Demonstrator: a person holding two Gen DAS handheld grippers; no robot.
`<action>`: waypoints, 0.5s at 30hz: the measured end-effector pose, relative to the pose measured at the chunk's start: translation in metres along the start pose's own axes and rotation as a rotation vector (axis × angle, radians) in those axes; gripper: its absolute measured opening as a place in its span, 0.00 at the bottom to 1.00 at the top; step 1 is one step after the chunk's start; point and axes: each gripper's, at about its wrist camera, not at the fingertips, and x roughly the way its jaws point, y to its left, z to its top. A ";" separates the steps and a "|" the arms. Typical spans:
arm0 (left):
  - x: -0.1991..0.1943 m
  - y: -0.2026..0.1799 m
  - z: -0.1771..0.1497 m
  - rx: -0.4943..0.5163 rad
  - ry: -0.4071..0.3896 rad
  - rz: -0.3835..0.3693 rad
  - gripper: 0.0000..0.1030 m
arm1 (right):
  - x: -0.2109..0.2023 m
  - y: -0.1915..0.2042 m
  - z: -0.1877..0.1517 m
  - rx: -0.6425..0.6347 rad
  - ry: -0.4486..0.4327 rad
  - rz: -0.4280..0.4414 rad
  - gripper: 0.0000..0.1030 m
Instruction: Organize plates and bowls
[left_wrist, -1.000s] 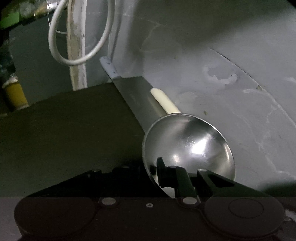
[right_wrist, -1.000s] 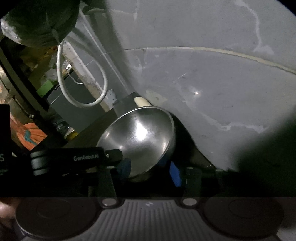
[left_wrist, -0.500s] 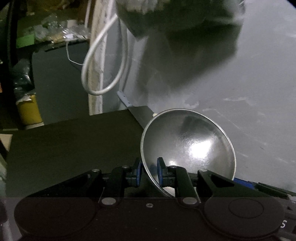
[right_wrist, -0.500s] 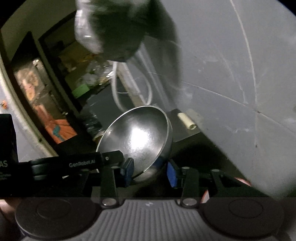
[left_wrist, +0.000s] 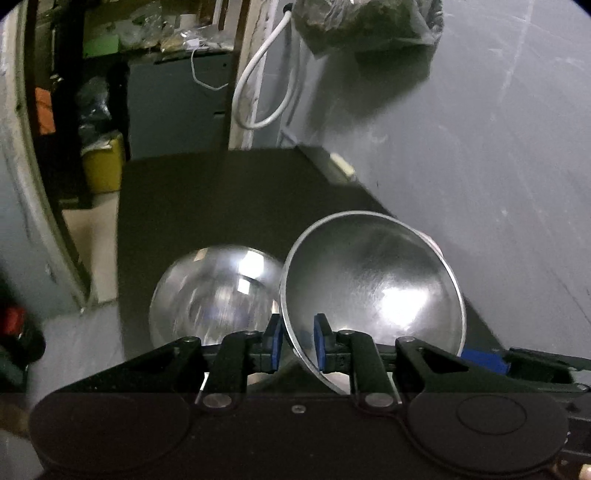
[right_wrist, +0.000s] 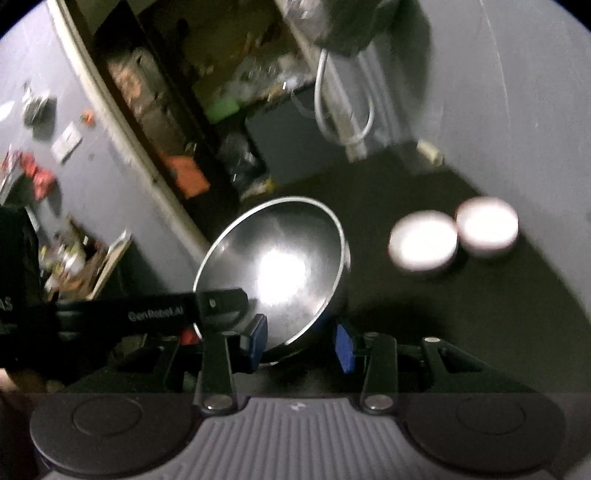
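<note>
My left gripper (left_wrist: 298, 345) has its jaws pinched tight on the rim of a shiny steel bowl (left_wrist: 373, 291), which tips up to the right of the jaws. A second steel bowl (left_wrist: 214, 295) sits just left of them, down on the dark counter (left_wrist: 221, 199). My right gripper (right_wrist: 301, 343) has its jaws apart on either side of the held bowl's bottom edge — I cannot tell if they touch it. Ahead and to the right of those jaws, two round white dishes (right_wrist: 454, 236) sit side by side, blurry.
</note>
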 end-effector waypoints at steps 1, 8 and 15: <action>-0.013 0.000 -0.014 0.005 -0.012 0.001 0.18 | -0.005 0.004 -0.012 0.005 0.027 0.005 0.44; -0.050 -0.002 -0.063 0.034 -0.016 0.002 0.19 | -0.020 0.021 -0.042 -0.040 0.133 0.021 0.44; -0.033 -0.004 -0.076 0.000 0.077 0.020 0.19 | -0.009 0.011 -0.051 -0.051 0.233 0.012 0.44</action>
